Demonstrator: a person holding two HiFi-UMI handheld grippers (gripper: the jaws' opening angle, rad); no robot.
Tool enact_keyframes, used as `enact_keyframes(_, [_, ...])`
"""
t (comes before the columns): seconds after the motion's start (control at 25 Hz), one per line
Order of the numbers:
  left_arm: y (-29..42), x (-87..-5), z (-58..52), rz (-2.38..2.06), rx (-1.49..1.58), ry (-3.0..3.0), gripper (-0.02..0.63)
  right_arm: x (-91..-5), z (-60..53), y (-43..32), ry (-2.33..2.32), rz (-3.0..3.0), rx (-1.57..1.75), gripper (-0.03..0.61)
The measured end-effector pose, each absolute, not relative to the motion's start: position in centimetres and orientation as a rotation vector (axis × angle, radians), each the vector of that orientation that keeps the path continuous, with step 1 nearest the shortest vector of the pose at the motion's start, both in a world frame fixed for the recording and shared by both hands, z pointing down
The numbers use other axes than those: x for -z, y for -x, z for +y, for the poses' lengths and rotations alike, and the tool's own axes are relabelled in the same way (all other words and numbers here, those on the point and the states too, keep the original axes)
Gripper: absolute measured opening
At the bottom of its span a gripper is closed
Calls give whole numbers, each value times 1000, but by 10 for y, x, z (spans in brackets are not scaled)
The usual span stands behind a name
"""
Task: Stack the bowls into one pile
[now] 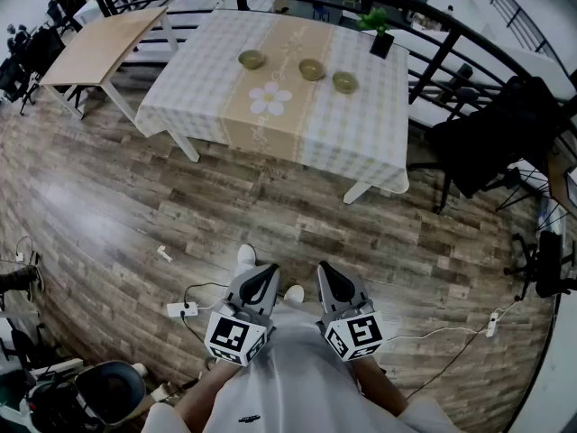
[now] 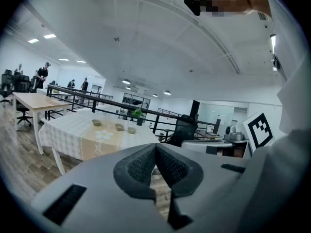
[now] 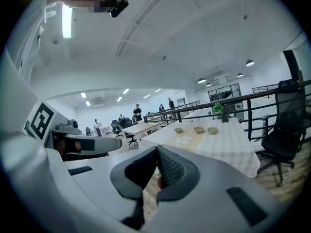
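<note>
three bowls sit apart in a row on the checked worktop (image 1: 361, 133): left bowl (image 1: 251, 59), middle bowl (image 1: 312, 69), right bowl (image 1: 344, 82). i hold both tongs near my body, well apart from them. left tongs (image 1: 260, 280) clenched, empty; right tongs (image 1: 330, 280) the same.
</note>
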State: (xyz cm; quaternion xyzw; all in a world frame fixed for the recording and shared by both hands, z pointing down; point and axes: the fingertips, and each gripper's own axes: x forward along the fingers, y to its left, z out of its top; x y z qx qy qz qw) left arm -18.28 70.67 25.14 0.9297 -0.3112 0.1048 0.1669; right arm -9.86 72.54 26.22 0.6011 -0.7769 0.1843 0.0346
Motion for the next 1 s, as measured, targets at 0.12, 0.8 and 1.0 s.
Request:
enact_keyframes(0.12, [180, -251, 704, -842, -311, -2641, 17, -262, 723, 99, -1868, -2374, -572, 34])
enact_keyframes(0.8, [219, -260, 564, -761, -272, -2567, 17, -266, 584, 135, -1946, -2298, -746, 35])
enact_keyframes(1.0, [243, -248, 491, -685, -259, -2599, 17, -250, 507, 167, -1982, -2279, -718, 34])
